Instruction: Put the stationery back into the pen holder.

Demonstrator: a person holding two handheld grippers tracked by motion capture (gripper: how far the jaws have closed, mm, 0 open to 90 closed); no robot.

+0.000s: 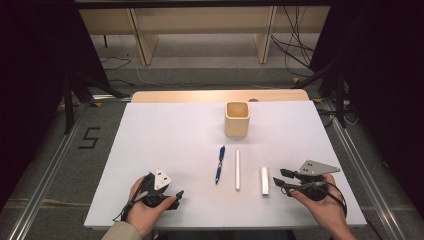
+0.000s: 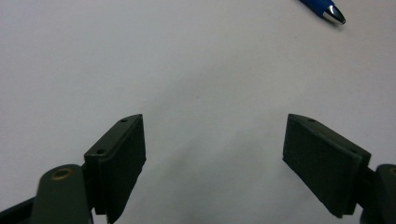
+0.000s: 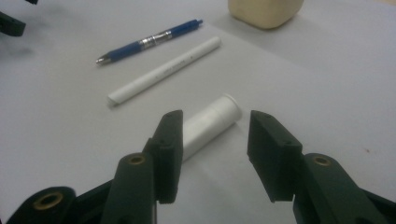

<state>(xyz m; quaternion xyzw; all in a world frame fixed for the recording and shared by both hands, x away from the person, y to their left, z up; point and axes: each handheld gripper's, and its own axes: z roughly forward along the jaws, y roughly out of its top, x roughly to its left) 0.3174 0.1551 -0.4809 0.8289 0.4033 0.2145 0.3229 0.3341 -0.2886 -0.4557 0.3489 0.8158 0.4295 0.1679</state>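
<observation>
In the high view, a white table mat (image 1: 165, 150) is seen with a beige square cup (image 1: 237, 119) at its far middle and three things laid in a row nearer the person: a blue pen (image 1: 220, 164), a long white tube (image 1: 237, 169) and a short white cylinder (image 1: 264, 180). The right gripper (image 1: 278, 182) is held just right of the short cylinder, while the left gripper (image 1: 176, 196) is rested at the near left, well apart from the row. In the left gripper view, the jaws are spread wide over bare mat with nothing between them, and the pen's silver tip (image 2: 335, 13) is seen at the far right. In the right gripper view, the jaws are held partly apart and empty, with the short cylinder (image 3: 210, 126) lying just beyond them, its near end hidden behind the left jaw. The step in hand is judged to be the approach to that cylinder; next, the jaws would have to be brought astride its body and closed before a lift, probably toward the cup.
</observation>
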